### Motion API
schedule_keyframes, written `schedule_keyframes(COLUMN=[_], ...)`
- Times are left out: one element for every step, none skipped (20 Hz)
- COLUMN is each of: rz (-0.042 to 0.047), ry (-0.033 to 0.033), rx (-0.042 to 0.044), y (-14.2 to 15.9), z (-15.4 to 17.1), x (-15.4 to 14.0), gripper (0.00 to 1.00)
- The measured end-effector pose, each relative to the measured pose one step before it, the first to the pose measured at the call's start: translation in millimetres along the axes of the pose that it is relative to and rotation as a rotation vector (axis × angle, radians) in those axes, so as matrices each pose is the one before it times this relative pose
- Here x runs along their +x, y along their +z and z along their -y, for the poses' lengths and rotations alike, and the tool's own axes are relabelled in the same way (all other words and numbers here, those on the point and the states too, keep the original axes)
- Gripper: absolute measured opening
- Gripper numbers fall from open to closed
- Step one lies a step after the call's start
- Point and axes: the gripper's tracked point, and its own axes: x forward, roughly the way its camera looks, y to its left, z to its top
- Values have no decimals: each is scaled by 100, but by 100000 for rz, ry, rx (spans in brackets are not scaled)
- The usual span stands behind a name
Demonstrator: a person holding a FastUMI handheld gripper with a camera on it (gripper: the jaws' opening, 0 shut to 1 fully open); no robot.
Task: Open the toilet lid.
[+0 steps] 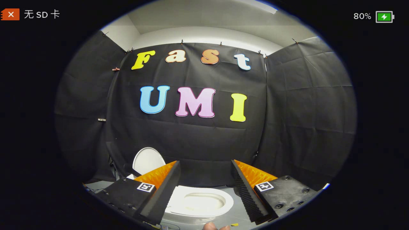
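Closest to you, at the base of the fingers, a bit of your hand [214, 226] peeks in, and the gripper [206, 166] stands spread wide with nothing between its fingers; neither finger touches anything.

Just ahead and below, in the gap between the fingers, sits the toilet [198, 204], its seat ring down and the pale bowl showing through the opening. Nothing covers that opening now.

Beyond the left finger, the toilet lid [147, 160] stands upright, a white oval partly hidden by that finger and leaning back toward the black cloth wall [303, 111]. Whether it rests against the cloth or something behind it, you cannot tell from here.

Judging by how things lie, the task looks essentially done: the lid is raised well clear of the seat and appears to hold its position with no help from the gripper. What seems left is little, at most making sure the lid stays put and drawing the gripper clear without brushing it.
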Motion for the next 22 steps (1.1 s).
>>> schedule_keyframes(rz=[-124,-16,-22,106,329,209,105,80,113,-25,-106,-62,-65,-67,-18,-108,-126,-32,260,157,176,-30], ry=[-5,2,14,6,-202,-86,37,-13,122,-99,125,143,70,-20,-100,-13,179,65,63,-105,-4,-135], rx=[74,337,318,11,-181,-183,-100,99,86,-9,36,86,32,-146,-163,-67,13,63,10,-8,20,13], y=[0,116,12,8,171,1,53,66,-13,29,-38,-65,-44,-15,-68,-81,-16,75,-12,65,107,-38], z=[71,-27,-15,1,44,5,-8,-19,-76,24,-60,-34,-11,-16,-10,-33,-54,-29,-12,19,-33,28], x=[54,-113,-86,37,-167,123,35,-56,-50,-57,0,160,94,-119,-24,-53,51,23,31,-47,-55,115], gripper=[98,98,98,98,98,98,98,98,98,98,98,98,98,98,98,98,98,98,98,98,98,98])
